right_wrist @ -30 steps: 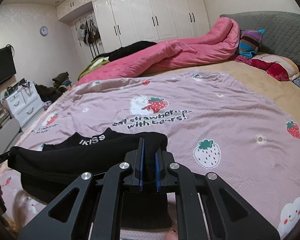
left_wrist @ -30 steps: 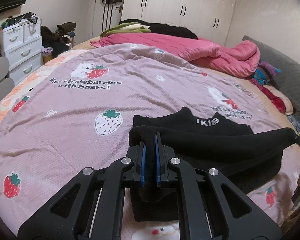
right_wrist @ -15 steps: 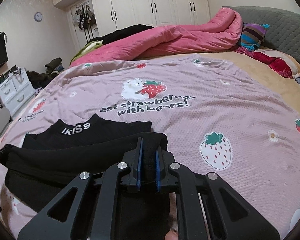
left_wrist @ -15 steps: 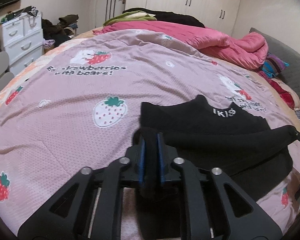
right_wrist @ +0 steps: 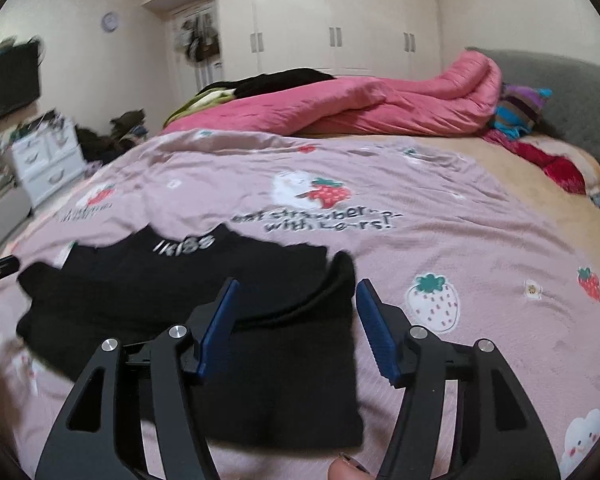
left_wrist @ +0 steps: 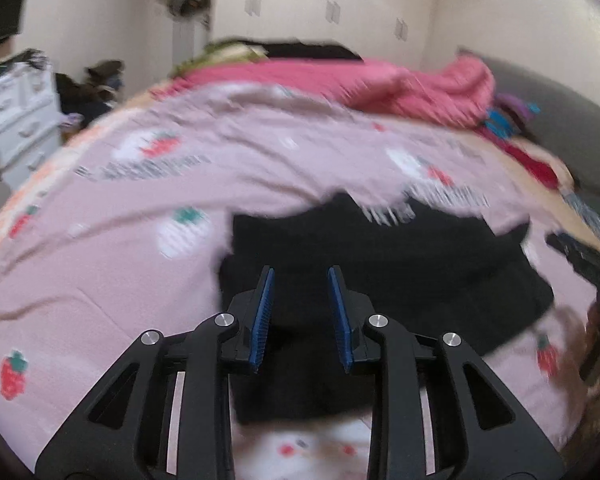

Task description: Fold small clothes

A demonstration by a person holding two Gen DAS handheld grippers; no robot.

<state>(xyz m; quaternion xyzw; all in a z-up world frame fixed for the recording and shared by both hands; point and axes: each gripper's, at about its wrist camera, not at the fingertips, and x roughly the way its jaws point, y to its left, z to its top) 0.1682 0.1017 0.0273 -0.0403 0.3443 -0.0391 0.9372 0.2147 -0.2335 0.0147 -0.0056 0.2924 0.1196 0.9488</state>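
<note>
The black garment [right_wrist: 188,300] lies on the bed's pink strawberry-print cover [right_wrist: 440,248], near its front edge, with its lower part laid up over the body so that a folded edge faces the cameras and white lettering shows at the neck. The left gripper [left_wrist: 300,308] hovers over the garment's left side with its jaws spread apart and nothing between them; the right gripper [right_wrist: 296,320] hangs over the right side, jaws likewise spread and empty. The left wrist view is smeared, so fine detail there cannot be read. The cloth looks like a thin knit: light, limp, not slippery on the textured cover, and in no way fragile, though it will likely sag and wrinkle if lifted by one point only. Good places to take hold would be the two corners of the doubled edge, or the side hems through both layers, so the layers travel together. No basket, box or other container shows near the garment, and the drawers [right_wrist: 46,168] beyond the bed are closed
</note>
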